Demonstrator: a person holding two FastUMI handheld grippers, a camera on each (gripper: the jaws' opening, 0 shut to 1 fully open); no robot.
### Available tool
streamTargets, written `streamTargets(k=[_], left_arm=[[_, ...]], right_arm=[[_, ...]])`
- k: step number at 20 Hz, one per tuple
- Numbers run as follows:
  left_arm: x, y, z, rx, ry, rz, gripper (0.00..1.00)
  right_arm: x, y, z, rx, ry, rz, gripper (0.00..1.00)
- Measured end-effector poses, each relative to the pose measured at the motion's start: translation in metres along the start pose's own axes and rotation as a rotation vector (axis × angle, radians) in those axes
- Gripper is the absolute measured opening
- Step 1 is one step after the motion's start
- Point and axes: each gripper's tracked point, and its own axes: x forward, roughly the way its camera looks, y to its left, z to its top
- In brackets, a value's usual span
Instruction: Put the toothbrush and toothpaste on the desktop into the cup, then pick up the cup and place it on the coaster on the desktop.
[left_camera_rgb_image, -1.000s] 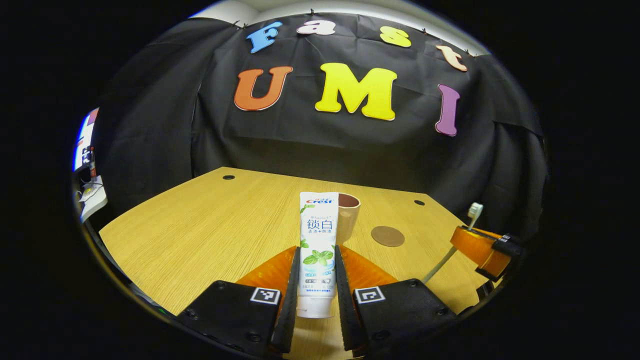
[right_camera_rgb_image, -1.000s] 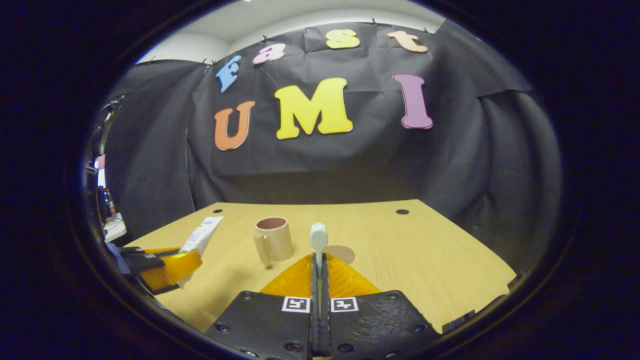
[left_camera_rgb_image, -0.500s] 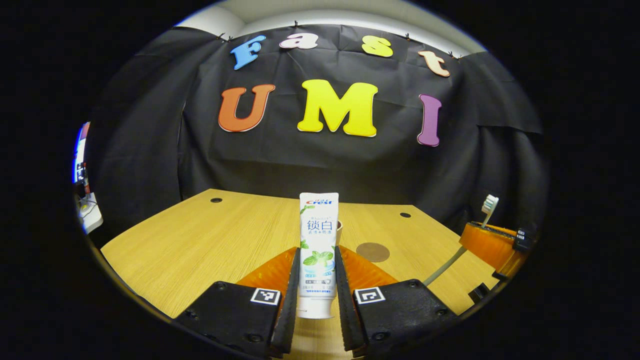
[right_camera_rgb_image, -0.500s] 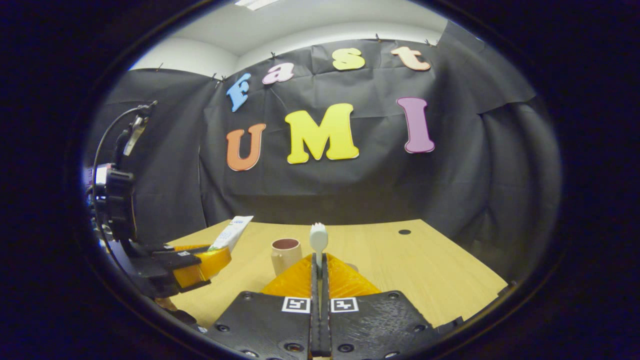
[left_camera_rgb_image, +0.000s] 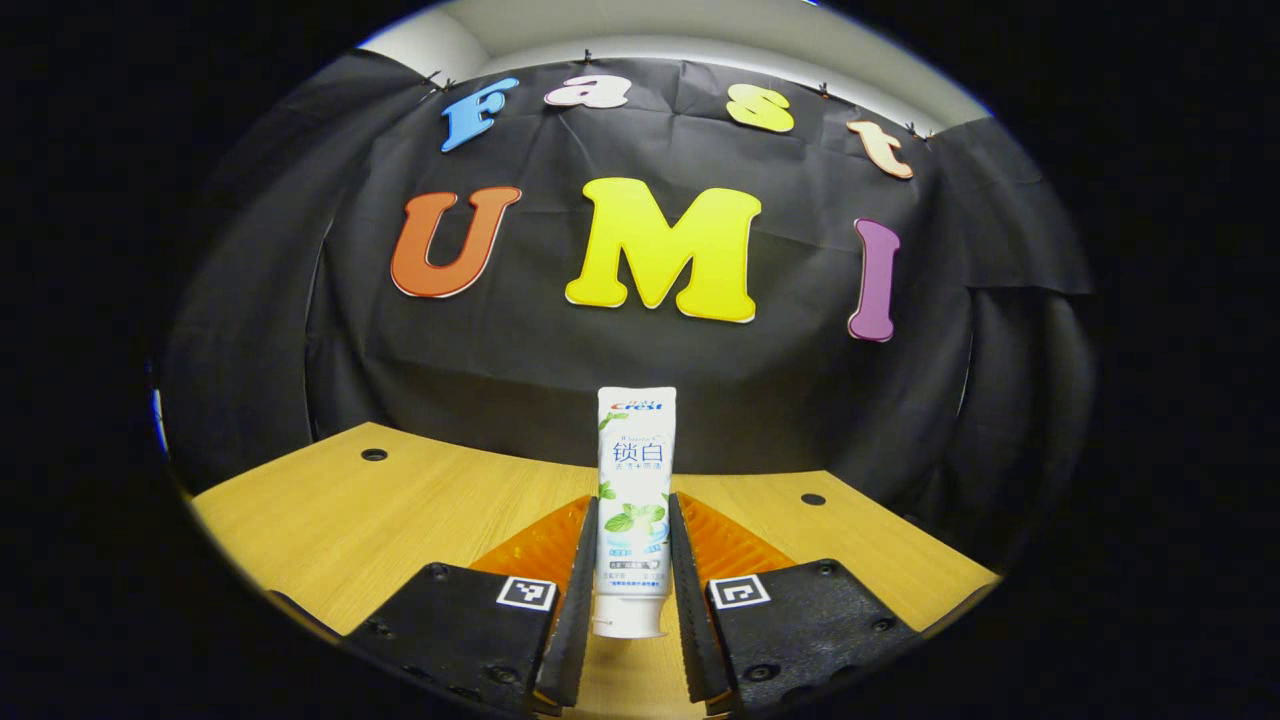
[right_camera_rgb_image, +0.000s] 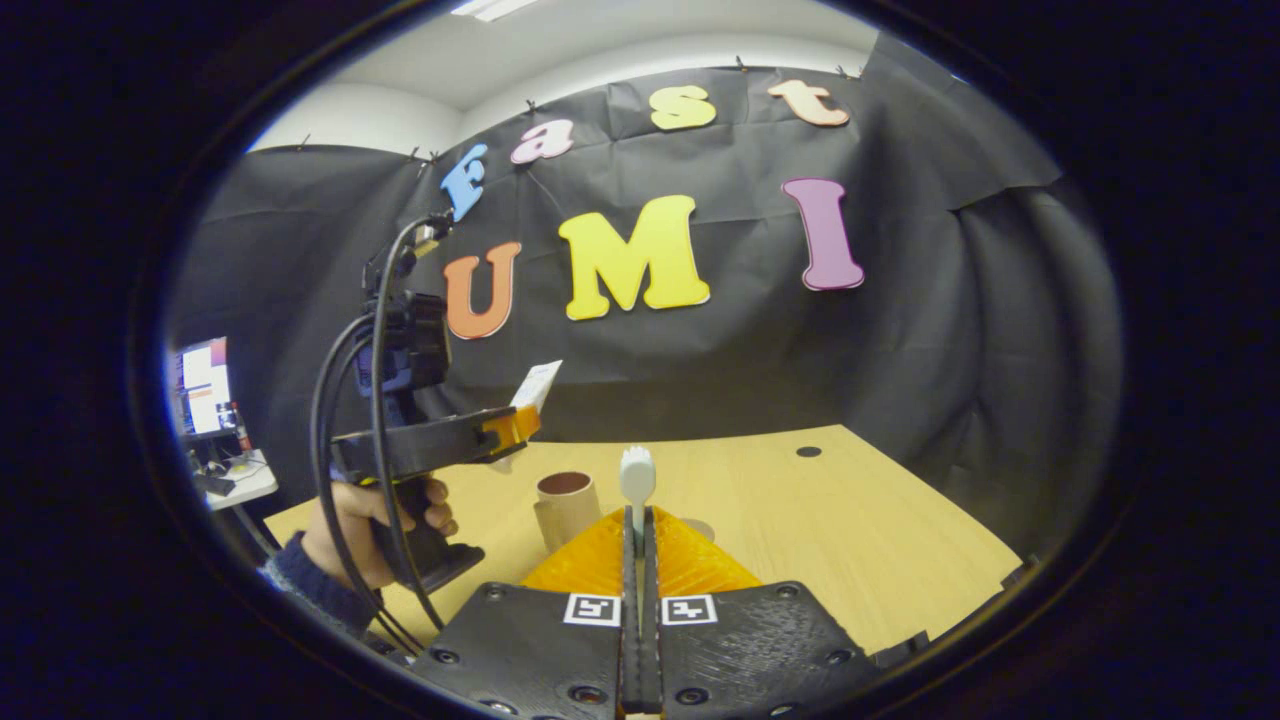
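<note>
Toothpaste (left_camera_rgb_image: 636, 500) label — "Crest", fingers (left_camera_rgb_image: 583, 590) clamped.

Toothpaste (left_camera_rgb_image: 634, 505): white tube, green leaf print, blue lettering.
Toothbrush (right_camera_rgb_image: 636, 478): white head and handle.
Cup (right_camera_rgb_image: 566, 507): beige outside, reddish-brown inside.
Desktop (right_camera_rgb_image: 860, 530): light wood grain, small dark round holes.
Sleeve (right_camera_rgb_image: 305, 588): dark blue.

Left tongs (left_camera_rgb_image: 632, 560) clamped, right tongs (right_camera_rgb_image: 639, 530) clamped
</note>
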Motion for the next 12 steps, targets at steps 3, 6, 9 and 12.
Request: streamTargets(k=[3, 6, 9, 12], left_arm=[[0.031, 0.002, -0.015, 0.015, 0.026, -0.013, 0.42], [0.04, 0.004, -0.026, 0.017, 0.052, 0.0, 0.42], [0.042, 0.001, -0.029, 0.011, 0.054, -0.004, 0.44], [0.042, -0.006, -0.027, 0.023, 0.043, -0.015, 0.45]], right_arm=[[0.002, -0.003, 0.002, 0.005, -0.001, -0.005, 0.0], [-0.004, -0.005, 0.005, 0.009, -0.008, -0.003, 0.0], [-0.009, -0.006, 0.009, 0.005, -0.019, 0.005, 0.0], [-0.013, -0.004, 0.011, 0.0, -0.027, 0.01, 0.0]])
